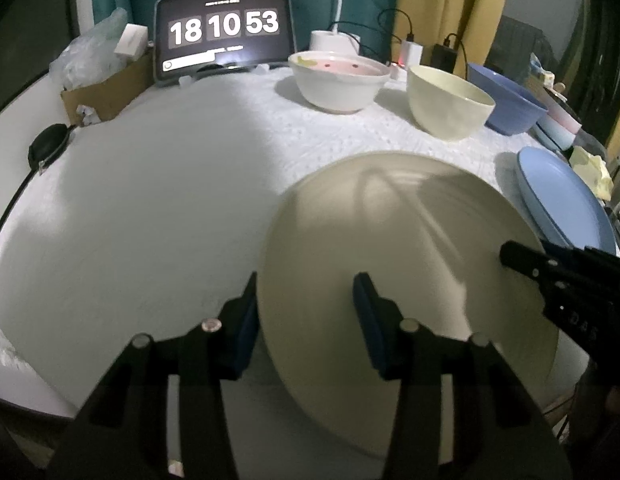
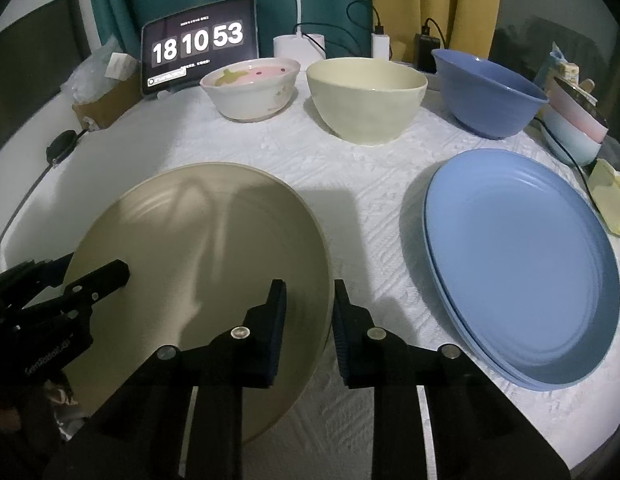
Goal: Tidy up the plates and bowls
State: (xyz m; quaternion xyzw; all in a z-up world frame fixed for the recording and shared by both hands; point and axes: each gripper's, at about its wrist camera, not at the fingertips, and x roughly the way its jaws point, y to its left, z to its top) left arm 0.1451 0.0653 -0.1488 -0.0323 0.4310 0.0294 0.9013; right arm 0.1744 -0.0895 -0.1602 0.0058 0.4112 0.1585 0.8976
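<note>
Two grippers straddle opposite edges of one beige plate (image 2: 198,280), which looks tilted, its near edge raised off the white cloth (image 2: 349,168). The right gripper (image 2: 310,312) has the plate's right rim between its narrowed jaws; whether the pads already press on it I cannot tell, as a slim gap seems to remain on the outer side. The left gripper (image 1: 306,320) stands partly open, its right finger over the plate's surface and its left finger off the rim on the cloth side, so it brackets the left edge without clamping.

Just right of the beige plate lie two stacked blue plates (image 2: 521,264), apart from it. Behind, in a row, stand a strawberry bowl (image 2: 250,88), a cream bowl (image 2: 365,100) and a blue bowl (image 2: 485,92), with a clock tablet (image 2: 198,60) further back.

The step in hand seems to be taking up the beige plate, probably to stack it with the blue pair. Next, a firm pinch on the rim is needed, then a lift high enough to clear the blue rims, kept level so the plate does not slide out.
</note>
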